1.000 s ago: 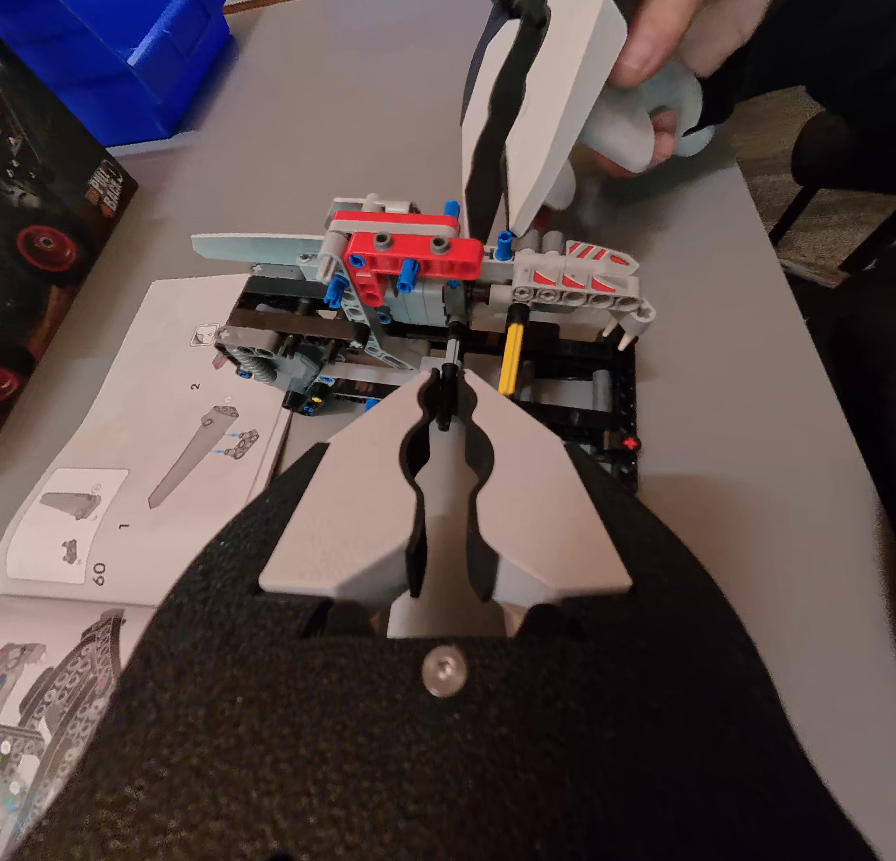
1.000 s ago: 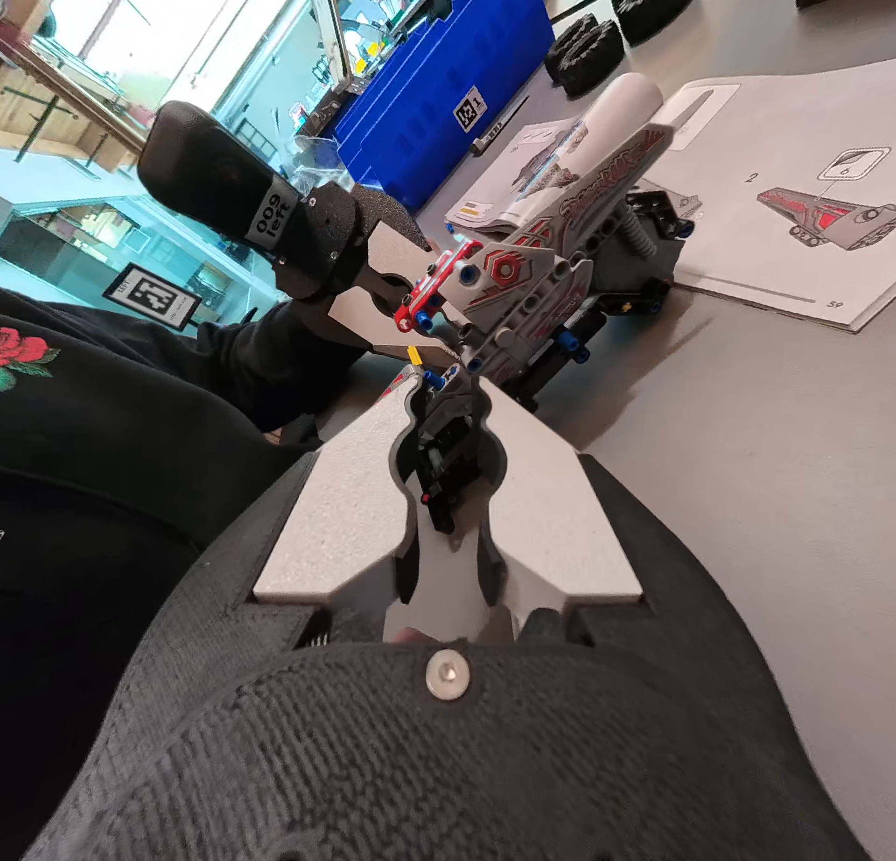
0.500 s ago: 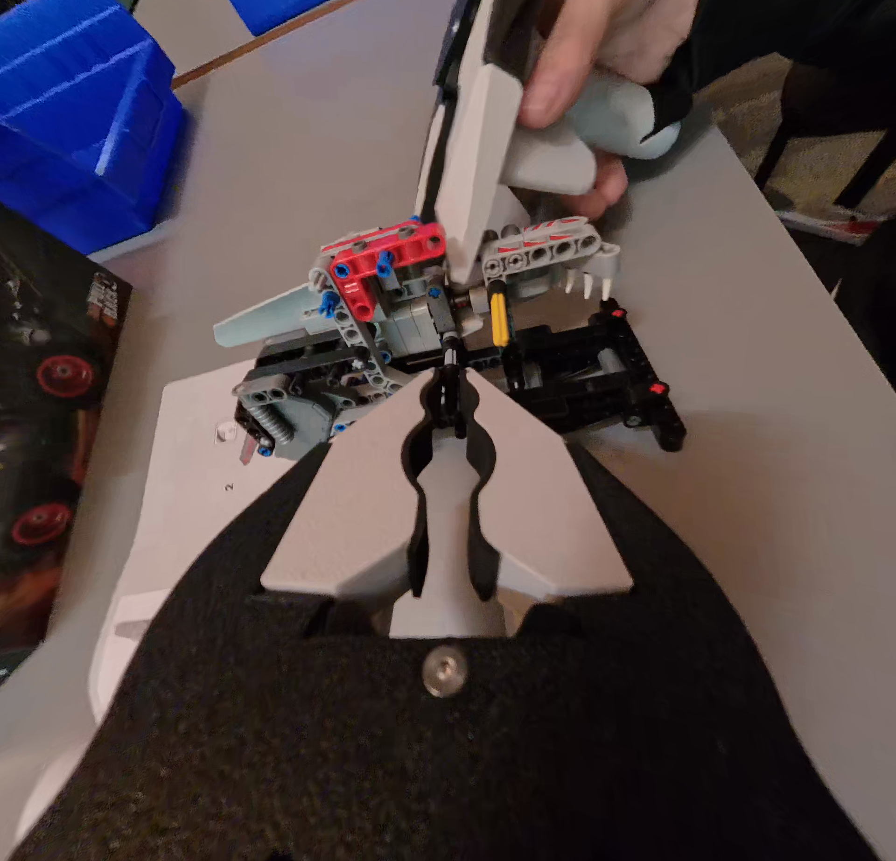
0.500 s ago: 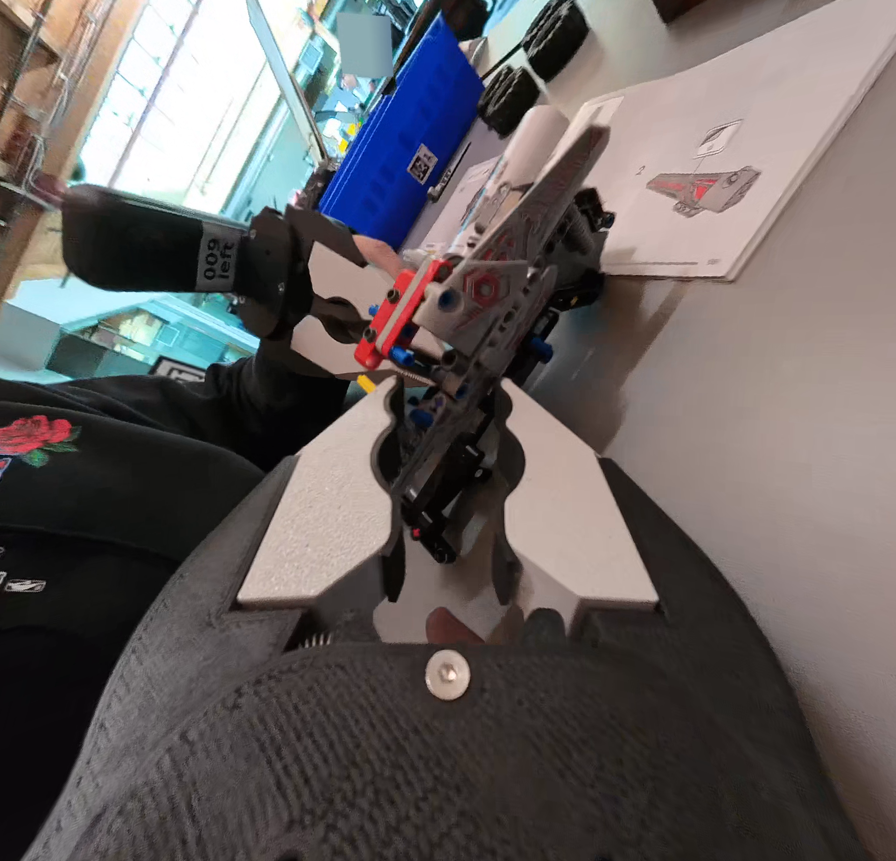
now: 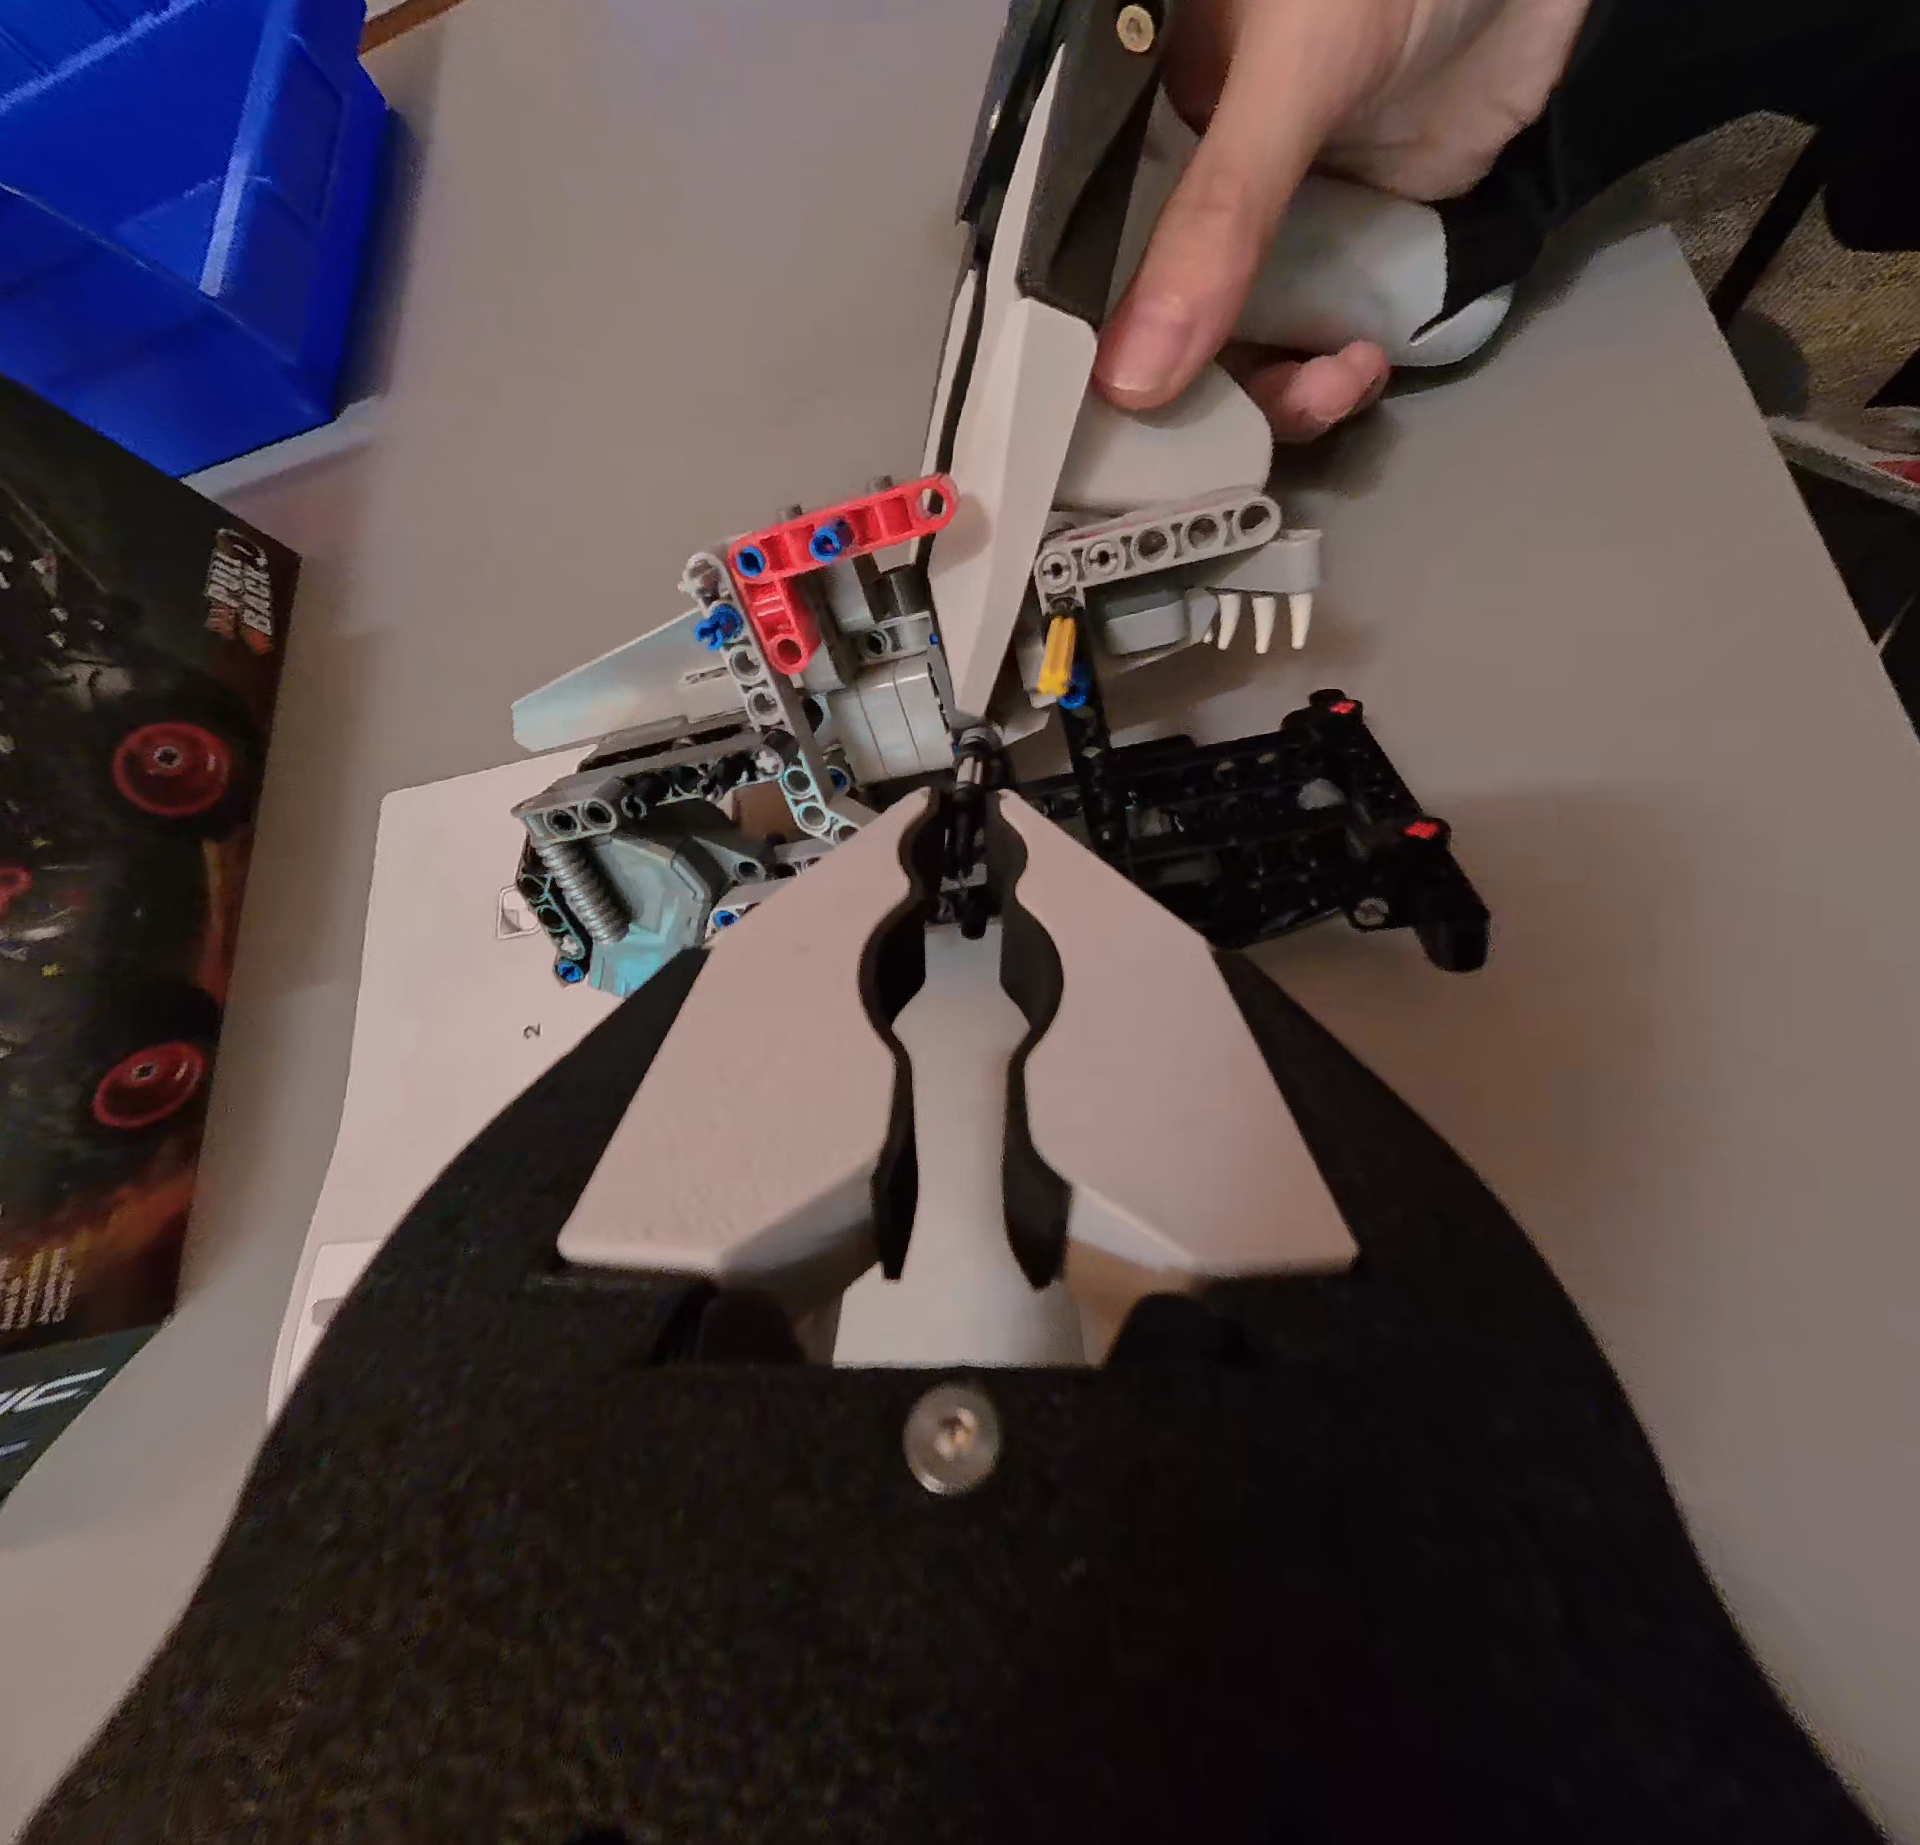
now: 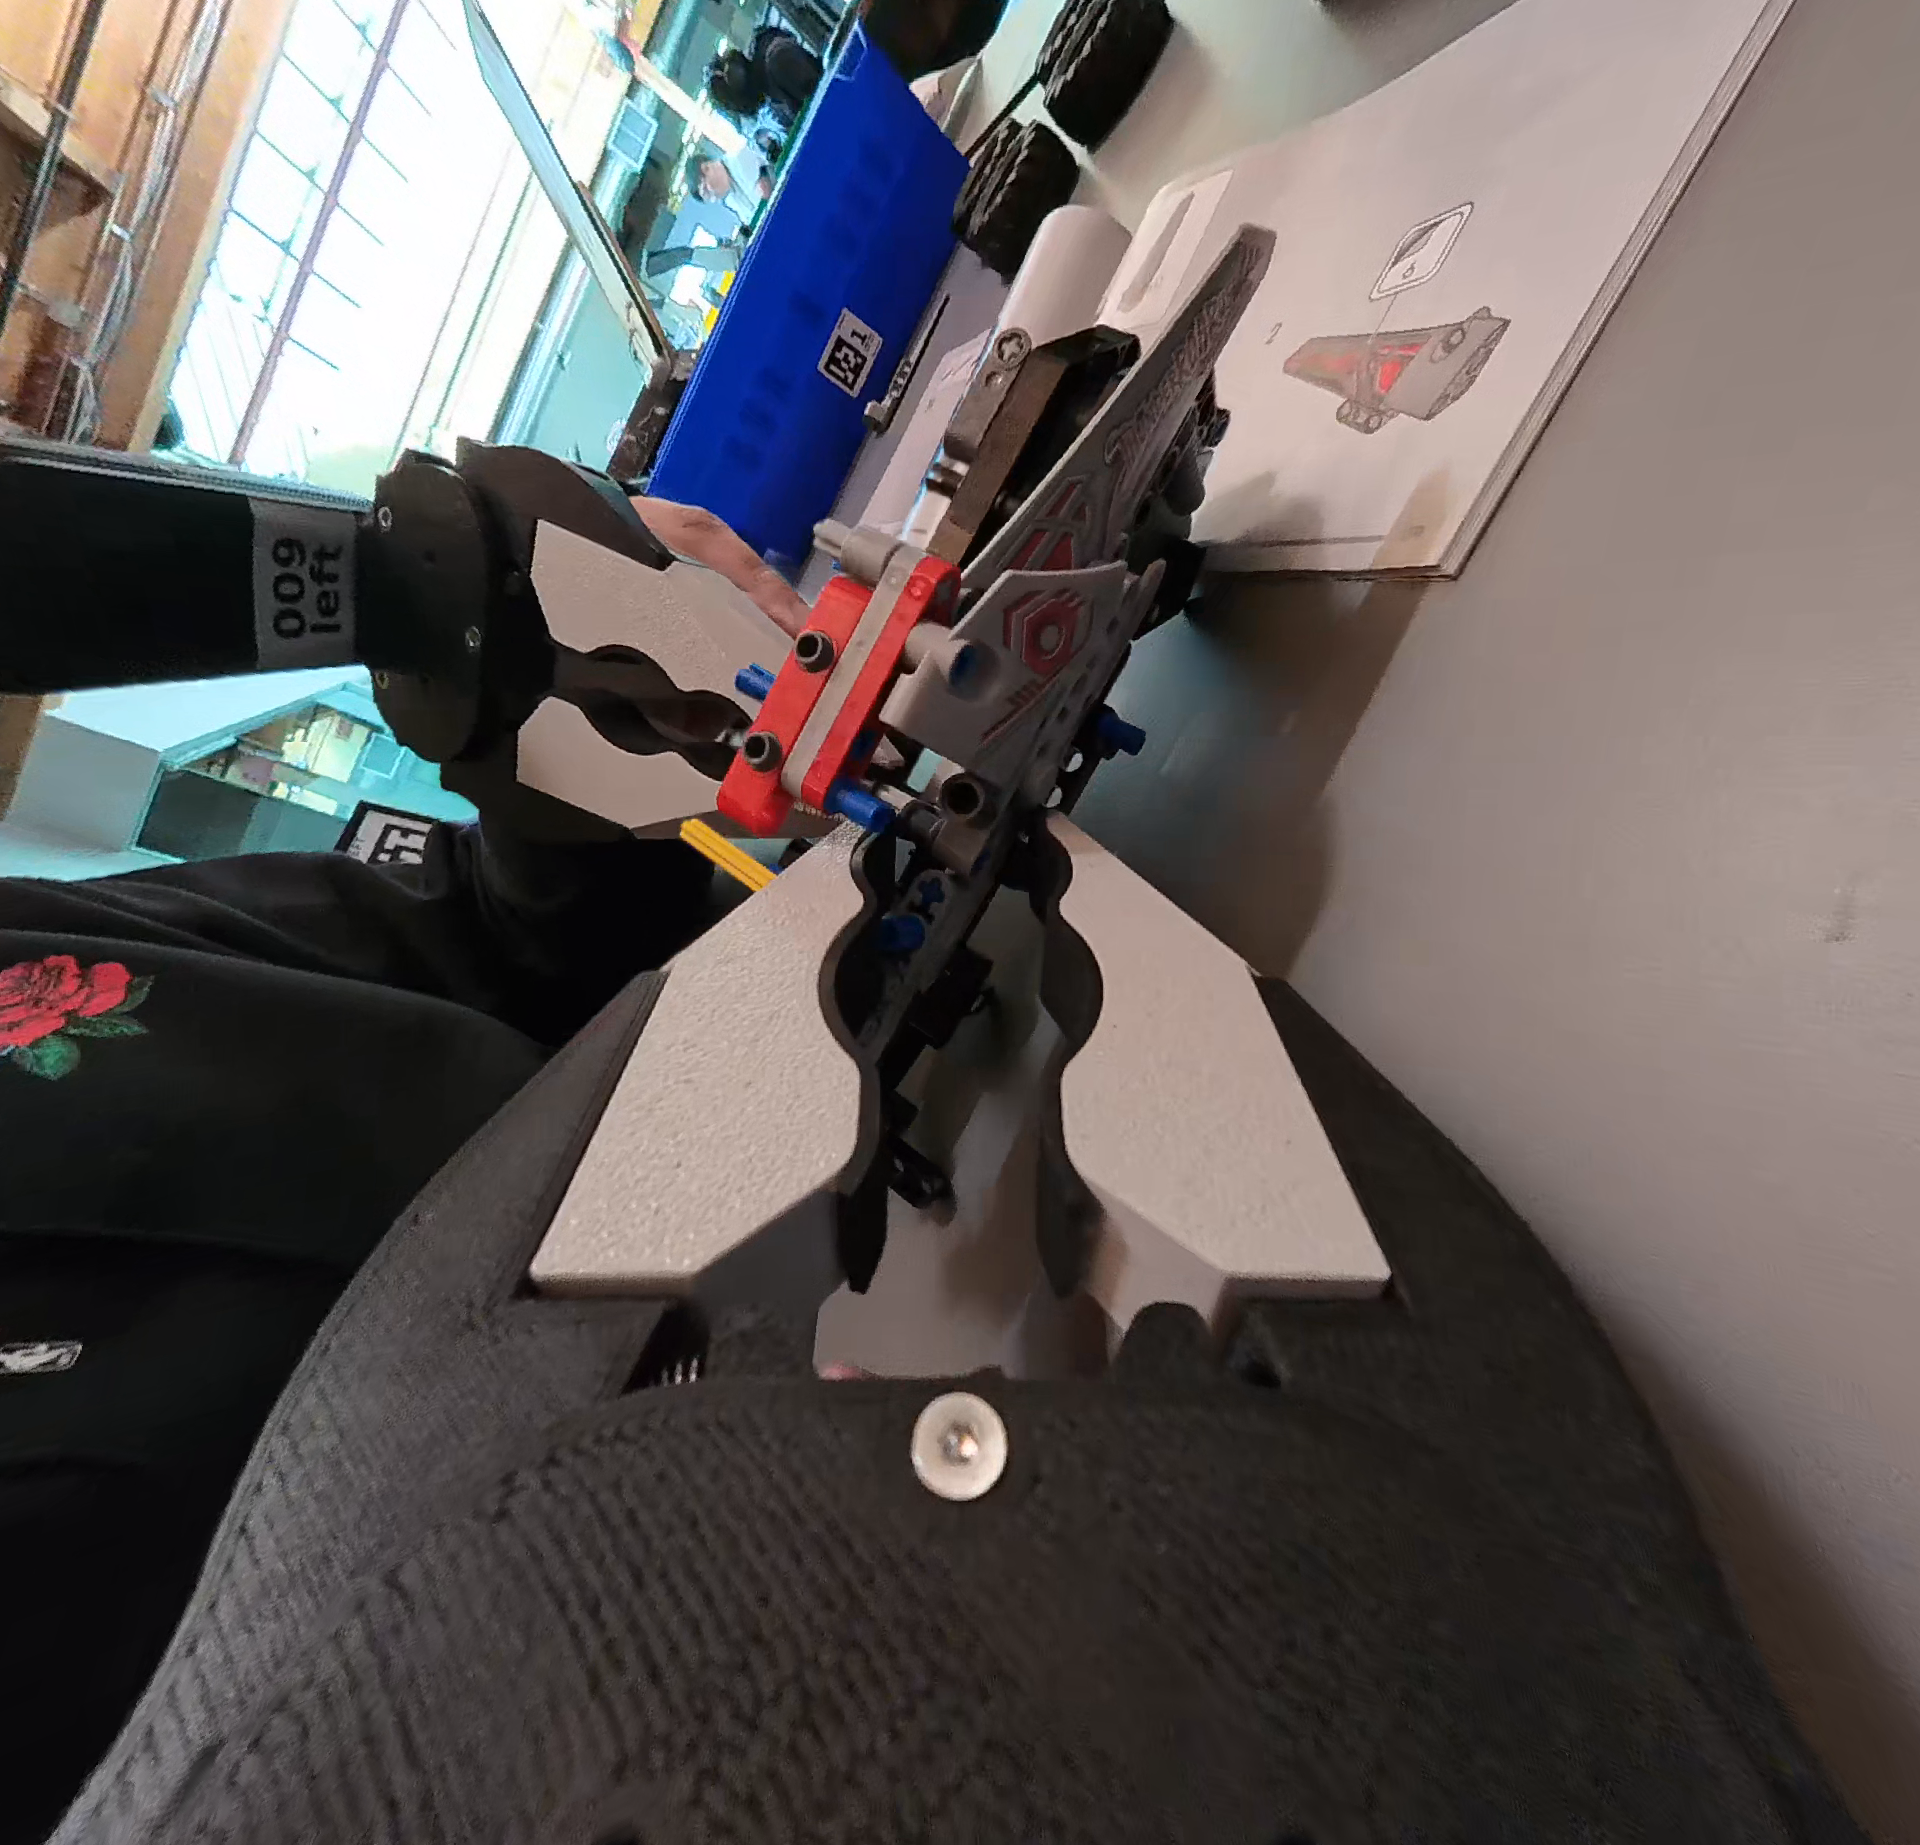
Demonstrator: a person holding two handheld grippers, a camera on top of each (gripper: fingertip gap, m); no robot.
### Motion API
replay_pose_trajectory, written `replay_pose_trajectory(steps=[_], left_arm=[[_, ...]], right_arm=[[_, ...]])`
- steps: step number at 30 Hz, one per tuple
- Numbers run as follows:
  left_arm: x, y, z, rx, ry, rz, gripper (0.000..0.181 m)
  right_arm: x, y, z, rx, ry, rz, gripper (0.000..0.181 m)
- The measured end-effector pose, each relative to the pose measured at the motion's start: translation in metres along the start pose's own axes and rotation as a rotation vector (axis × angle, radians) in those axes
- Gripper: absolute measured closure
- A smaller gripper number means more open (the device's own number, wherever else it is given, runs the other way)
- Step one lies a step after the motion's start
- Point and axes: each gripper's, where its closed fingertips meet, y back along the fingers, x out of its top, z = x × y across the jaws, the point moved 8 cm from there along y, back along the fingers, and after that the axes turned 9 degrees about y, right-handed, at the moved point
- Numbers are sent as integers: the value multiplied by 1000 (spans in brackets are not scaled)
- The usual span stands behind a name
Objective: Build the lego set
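The lego model, grey and black with a red beam, stands partly on the instruction booklet. My left gripper is shut on a thin black axle that sticks out of the model's near side. My right gripper straddles the model's dark frame, with both pads against it. One of its fingers comes down onto the model from above in the left wrist view. The left gripper's fingers show behind the red beam in the right wrist view.
A blue bin and the set's dark box lie to the left. The blue bin, black tyres and the open booklet lie beyond the model. A person's hand holds the right gripper. The table edge is at the right. Only a small space, under 4 cm, lies between the two pairs of fingers.
The model has turned and tipped between the grippers. The right jaws opened wider, then narrowed onto the model's frame further in. The left stays shut on the axle.
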Motion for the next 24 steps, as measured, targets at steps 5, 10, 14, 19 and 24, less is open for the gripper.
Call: replay_pose_trajectory(steps=[5,10,14,19,24], left_arm=[[-2,1,-4,-1,29,6,177],[-1,-2,-8,14,18,-10,177],[0,-3,-10,32,9,-15,177],[-4,-4,-13,20,27,7,176],[-7,-5,-17,-17,33,54,177]], right_arm=[[1,-2,-1,-24,-10,35,156],[11,-1,3,-56,-51,47,156],[14,-1,4,-83,-25,38,156],[7,-6,5,-33,-50,80,155],[7,-7,6,-37,-46,83,156]])
